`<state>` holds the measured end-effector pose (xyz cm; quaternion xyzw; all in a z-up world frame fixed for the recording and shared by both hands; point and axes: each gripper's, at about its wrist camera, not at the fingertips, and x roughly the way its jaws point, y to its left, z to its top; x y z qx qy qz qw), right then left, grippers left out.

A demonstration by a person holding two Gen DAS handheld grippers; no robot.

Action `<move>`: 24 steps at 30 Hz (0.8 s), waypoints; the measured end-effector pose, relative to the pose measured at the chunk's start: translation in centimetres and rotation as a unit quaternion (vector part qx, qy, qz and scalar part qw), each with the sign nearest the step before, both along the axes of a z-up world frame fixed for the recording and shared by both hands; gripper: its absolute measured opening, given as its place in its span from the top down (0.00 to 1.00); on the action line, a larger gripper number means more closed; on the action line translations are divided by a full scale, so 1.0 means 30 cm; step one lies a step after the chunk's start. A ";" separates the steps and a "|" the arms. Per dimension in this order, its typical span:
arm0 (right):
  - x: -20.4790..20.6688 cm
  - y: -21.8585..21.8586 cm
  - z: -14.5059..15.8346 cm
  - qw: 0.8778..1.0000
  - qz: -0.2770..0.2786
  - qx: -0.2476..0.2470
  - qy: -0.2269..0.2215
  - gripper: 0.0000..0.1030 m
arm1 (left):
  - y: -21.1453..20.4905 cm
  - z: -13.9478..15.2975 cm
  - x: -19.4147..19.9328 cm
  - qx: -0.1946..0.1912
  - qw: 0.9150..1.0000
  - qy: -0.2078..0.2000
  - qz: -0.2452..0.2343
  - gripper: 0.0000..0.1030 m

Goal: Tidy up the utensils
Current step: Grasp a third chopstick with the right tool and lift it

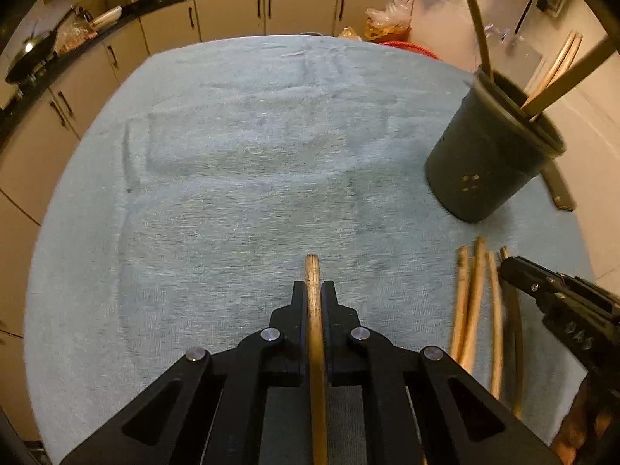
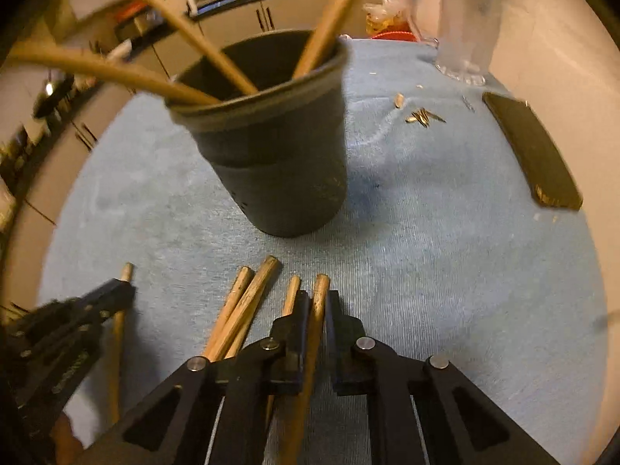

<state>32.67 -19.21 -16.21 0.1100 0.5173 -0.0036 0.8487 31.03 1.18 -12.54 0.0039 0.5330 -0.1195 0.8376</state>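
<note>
We look steeply down along each claw, close over the blue-covered desk (image 1: 232,155). The left wrist view has the dark cup (image 1: 488,162) off to its right; the right wrist view faces that cup (image 2: 279,162) nearer. Both views share it.

— Any writing you can read here?
— None. The dark cup (image 1: 492,155) shows only a few small pale marks, no letters.
— And the flat dark slab (image 2: 536,151)?
— Plain, no label visible.

Likely a home kitchen: cabinets (image 1: 232,11), frying pan (image 1: 29,58), countertop.
</note>
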 end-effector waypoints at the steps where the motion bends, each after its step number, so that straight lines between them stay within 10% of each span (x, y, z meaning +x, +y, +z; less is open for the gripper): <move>1: -0.024 -0.028 0.018 0.999 -0.002 0.025 -0.024 0.92 | 0.021 0.016 -0.008 -0.034 0.999 0.007 0.003 0.93; 12: -0.362 -0.163 0.397 0.973 -0.030 0.055 -0.221 0.92 | 0.152 0.437 -0.327 -0.089 0.982 -0.158 0.052 0.93; 24: -0.700 -0.149 0.534 0.953 -0.031 0.023 -0.300 0.92 | 0.146 0.534 -0.592 -0.065 0.967 -0.239 0.054 0.93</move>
